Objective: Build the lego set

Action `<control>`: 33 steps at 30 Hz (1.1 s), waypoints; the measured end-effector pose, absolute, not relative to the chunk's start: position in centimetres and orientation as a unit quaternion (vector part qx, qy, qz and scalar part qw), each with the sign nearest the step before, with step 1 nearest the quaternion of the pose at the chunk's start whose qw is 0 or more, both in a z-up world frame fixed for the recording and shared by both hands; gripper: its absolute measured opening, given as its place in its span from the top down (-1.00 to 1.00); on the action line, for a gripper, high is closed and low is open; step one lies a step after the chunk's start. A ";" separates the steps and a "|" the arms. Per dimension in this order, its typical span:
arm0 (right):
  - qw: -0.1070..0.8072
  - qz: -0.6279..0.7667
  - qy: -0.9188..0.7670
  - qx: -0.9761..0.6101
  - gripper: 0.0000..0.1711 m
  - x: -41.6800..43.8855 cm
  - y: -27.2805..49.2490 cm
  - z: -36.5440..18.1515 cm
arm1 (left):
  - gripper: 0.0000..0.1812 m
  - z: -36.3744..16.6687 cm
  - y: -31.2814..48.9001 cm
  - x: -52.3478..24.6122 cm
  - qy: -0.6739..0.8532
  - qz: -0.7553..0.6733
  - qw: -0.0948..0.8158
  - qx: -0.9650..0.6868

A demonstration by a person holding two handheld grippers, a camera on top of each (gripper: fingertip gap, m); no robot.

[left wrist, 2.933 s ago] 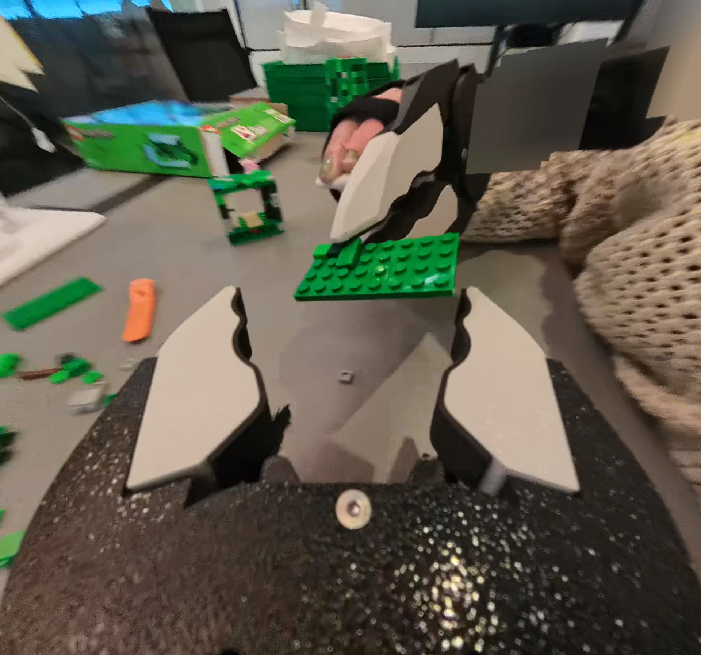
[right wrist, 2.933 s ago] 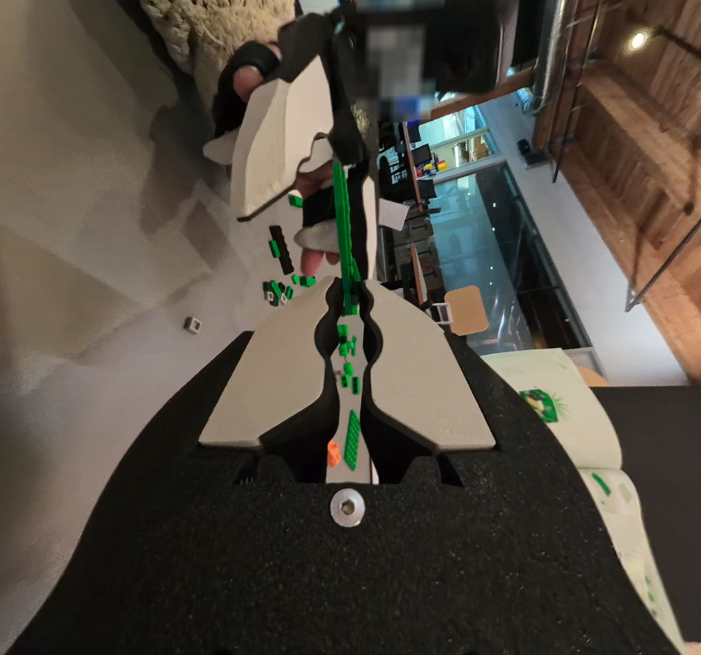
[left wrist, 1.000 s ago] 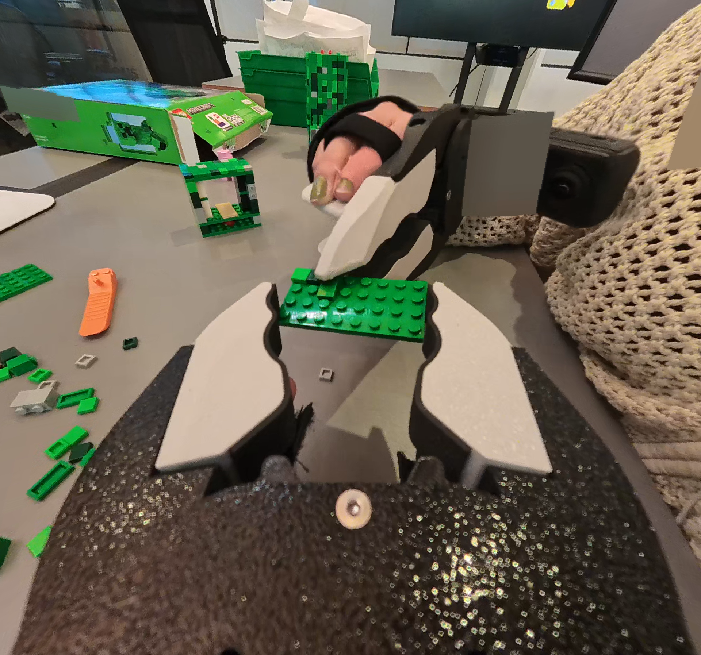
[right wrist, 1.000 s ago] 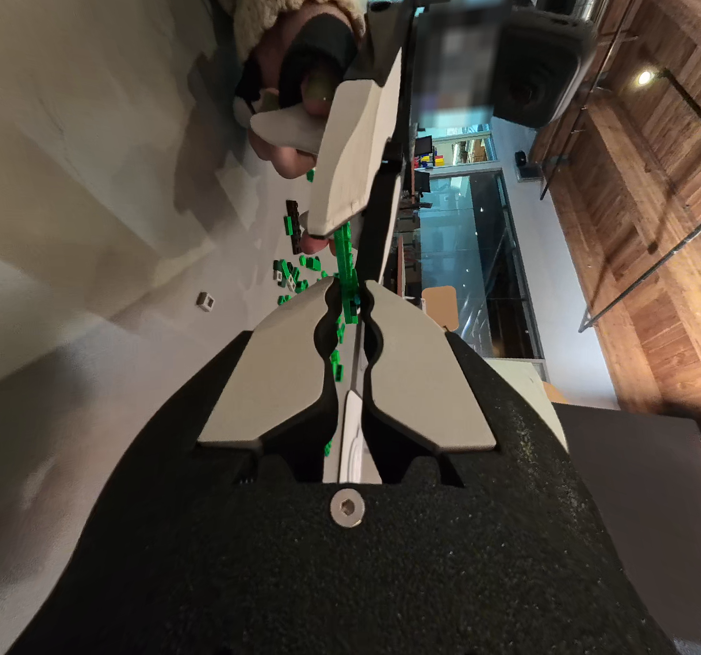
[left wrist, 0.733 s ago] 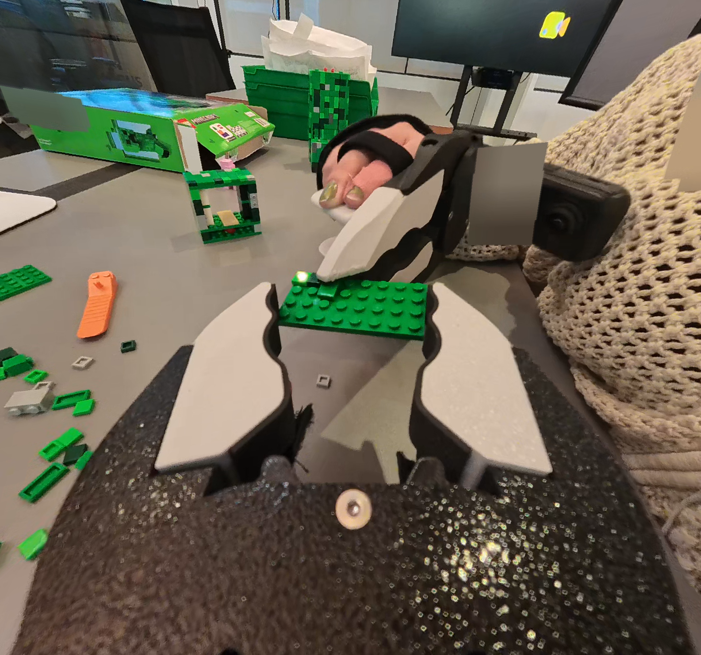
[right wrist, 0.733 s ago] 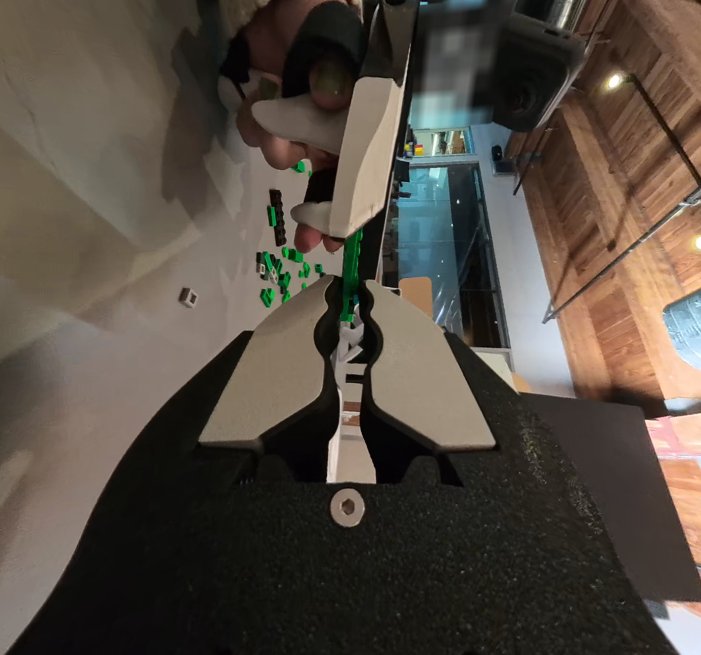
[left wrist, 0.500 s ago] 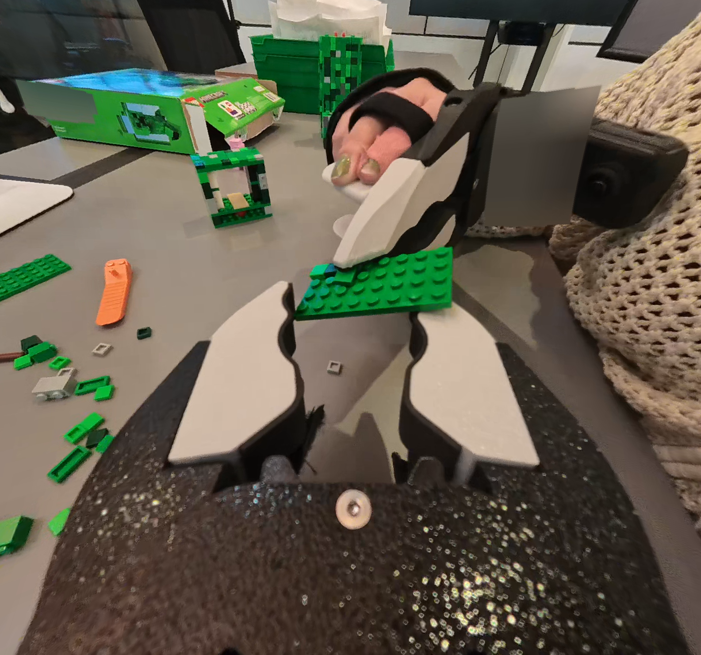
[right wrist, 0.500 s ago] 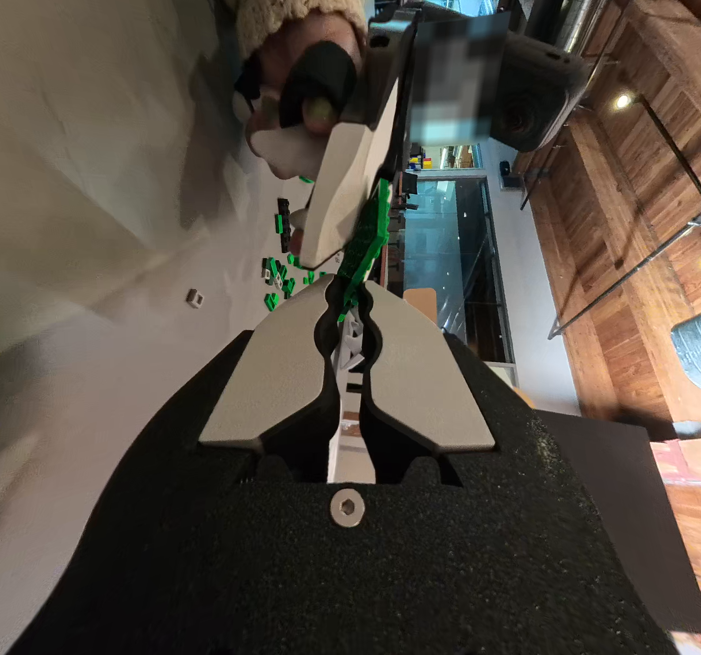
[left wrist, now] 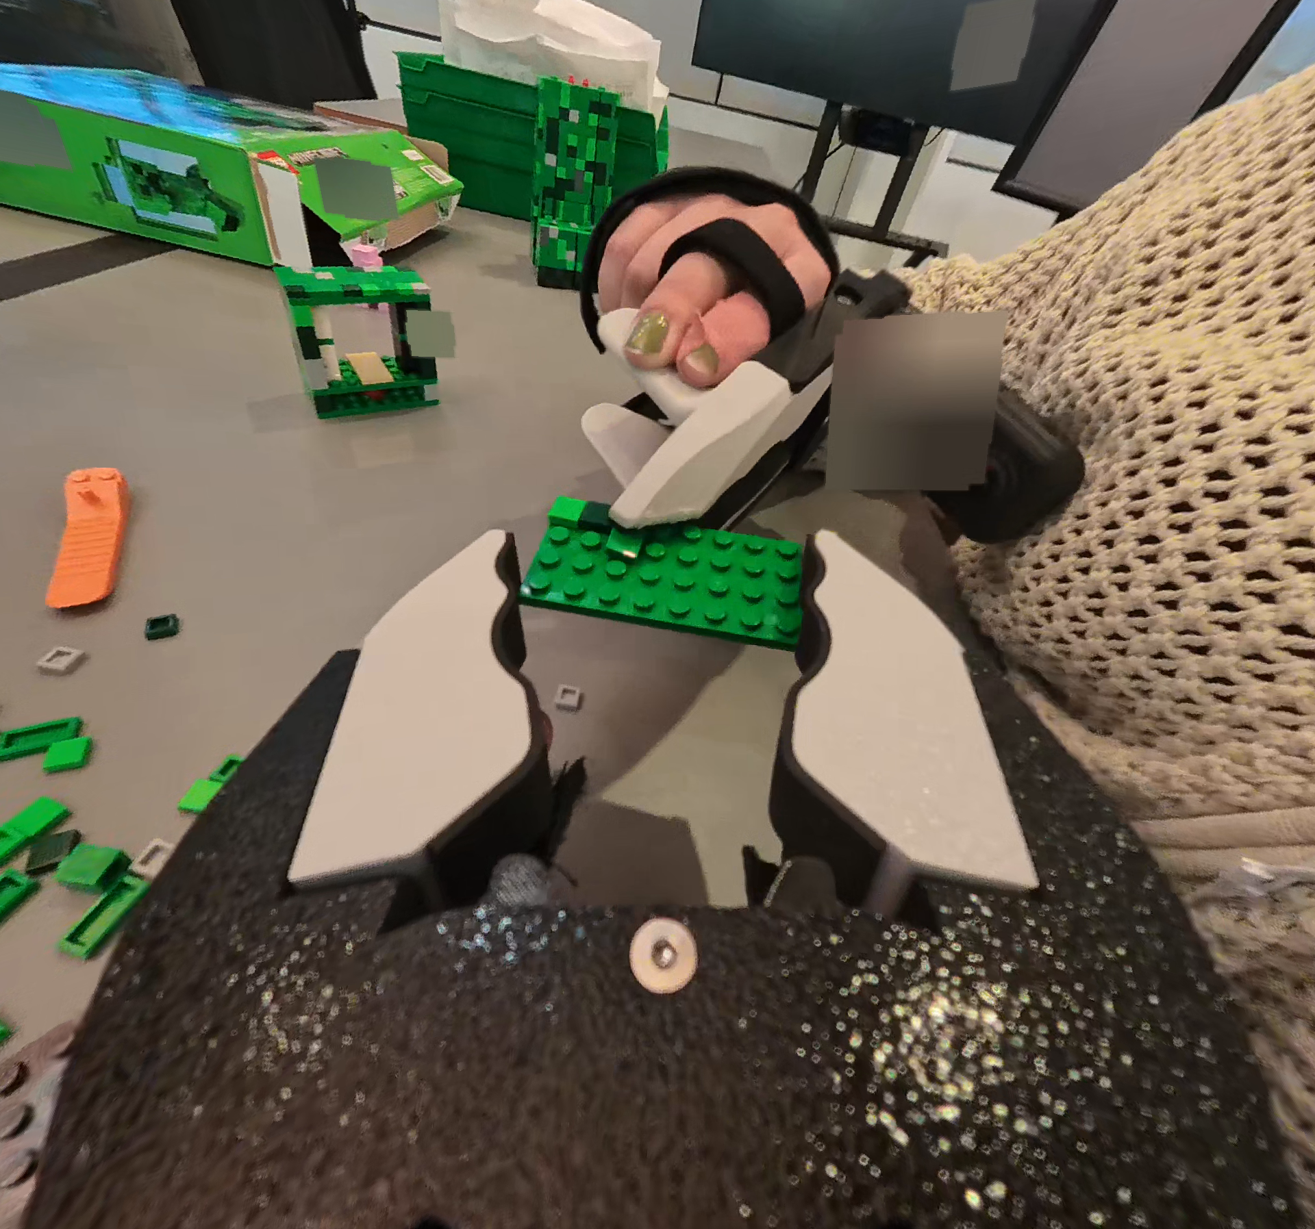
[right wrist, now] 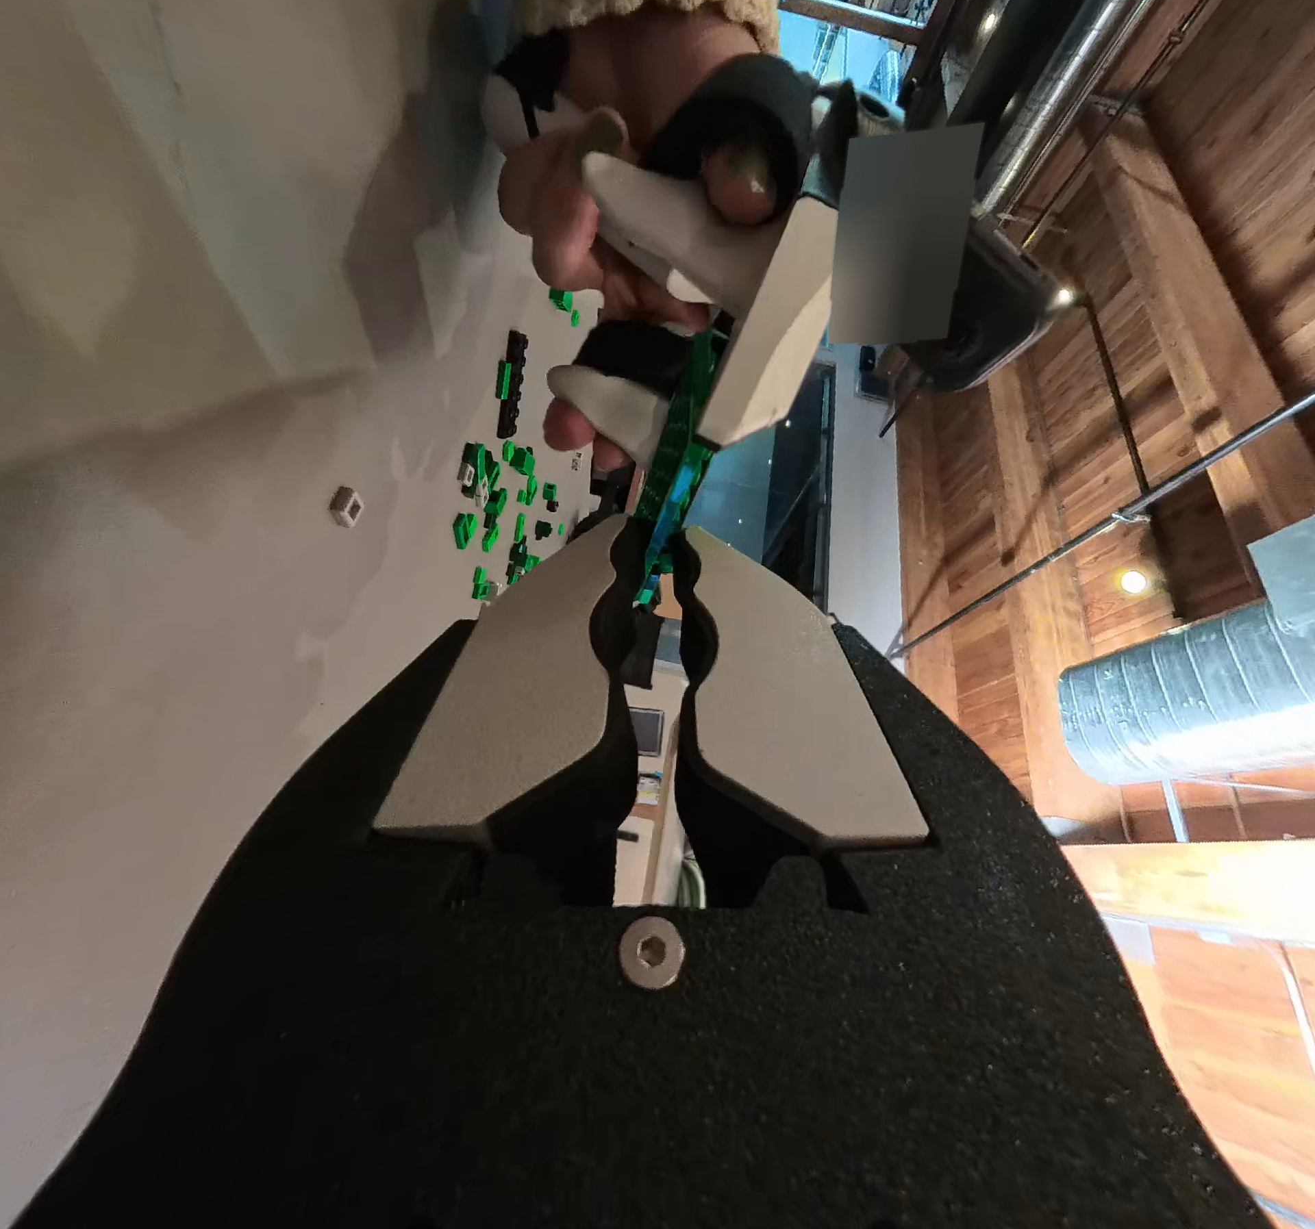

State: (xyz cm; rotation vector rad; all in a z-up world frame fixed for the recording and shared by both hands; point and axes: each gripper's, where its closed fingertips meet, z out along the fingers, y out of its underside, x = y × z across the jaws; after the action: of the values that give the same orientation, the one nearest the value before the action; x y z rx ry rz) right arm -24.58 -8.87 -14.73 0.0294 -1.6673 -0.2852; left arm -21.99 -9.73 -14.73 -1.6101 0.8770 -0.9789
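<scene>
Left claw [left wrist: 662,597] clamps green plate [left wrist: 669,587] by its ends; right claw [right wrist: 658,554] pinches plate edge.

A: The green plate [left wrist: 665,590] is looking like glossy moulded plastic, its studs catching light.

B: The left gripper [left wrist: 662,597] is showing matt, finely grained pale fingers [left wrist: 427,711] on a rough black body flecked with glitter. A bright metal screw [left wrist: 663,956] is shining in it.

A: The sleeve [left wrist: 1153,412] is reading as open cream knit, and the table [left wrist: 249,519] is looking smooth, matt grey.

B: Wooden panelling [right wrist: 1067,483] is glowing warm behind.
</scene>
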 end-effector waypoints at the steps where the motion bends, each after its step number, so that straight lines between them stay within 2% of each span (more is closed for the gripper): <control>1: 0.664 -0.126 -0.737 0.011 0.92 -24.6 -8.9 -14.7 | 0.18 -14.8 -9.7 -22.0 0.368 -0.398 0.511 -0.667; 9: 0.675 -0.136 -0.725 -0.021 0.92 -24.9 -8.3 -14.1 | 0.18 -14.0 -9.1 -22.3 0.357 -0.381 0.545 -0.656; 12: 0.659 -0.108 -0.742 -0.060 0.92 -24.7 -7.4 -14.5 | 0.03 -13.3 -8.3 -23.3 0.393 -0.267 0.615 -0.630; 13: 0.655 -0.084 -0.746 -0.081 0.92 -24.6 -7.2 -14.5 | 0.05 -13.2 -8.0 -23.8 0.422 -0.191 0.645 -0.608; 15: 0.639 -0.040 -0.760 -0.112 0.92 -24.5 -7.0 -14.7 | 0.23 -12.8 -8.1 -24.3 0.482 -0.039 0.689 -0.540; 17: 0.622 0.006 -0.770 -0.142 0.92 -24.4 -7.1 -14.9 | 0.39 -13.5 -8.1 -24.1 0.525 0.061 0.686 -0.500; 19: 0.604 0.048 -0.778 -0.168 0.92 -24.3 -7.2 -15.1 | 0.58 -14.3 -8.0 -23.9 0.544 0.096 0.676 -0.489; 21: 0.588 0.078 -0.784 -0.184 0.92 -24.2 -7.3 -15.2 | 0.86 -14.1 -8.1 -23.9 0.546 0.121 0.684 -0.468; 22: 0.584 0.092 -0.784 -0.190 0.92 -24.2 -7.4 -15.2 | 0.91 -13.9 -8.2 -23.9 0.548 0.129 0.687 -0.460; 27: 0.557 0.140 -0.788 -0.223 0.90 -23.9 -7.6 -15.1 | 0.95 -14.1 -8.5 -23.5 0.575 0.187 0.678 -0.418; 33: 0.535 0.186 -0.789 -0.236 0.88 -23.7 -7.9 -15.0 | 0.95 -14.1 -8.7 -23.2 0.574 0.165 0.680 -0.426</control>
State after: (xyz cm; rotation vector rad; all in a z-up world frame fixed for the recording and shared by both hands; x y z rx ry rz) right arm -23.69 -7.91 -15.04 -0.5621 -1.8802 0.4435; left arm -23.17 -8.74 -14.06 -0.9554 1.2881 0.3693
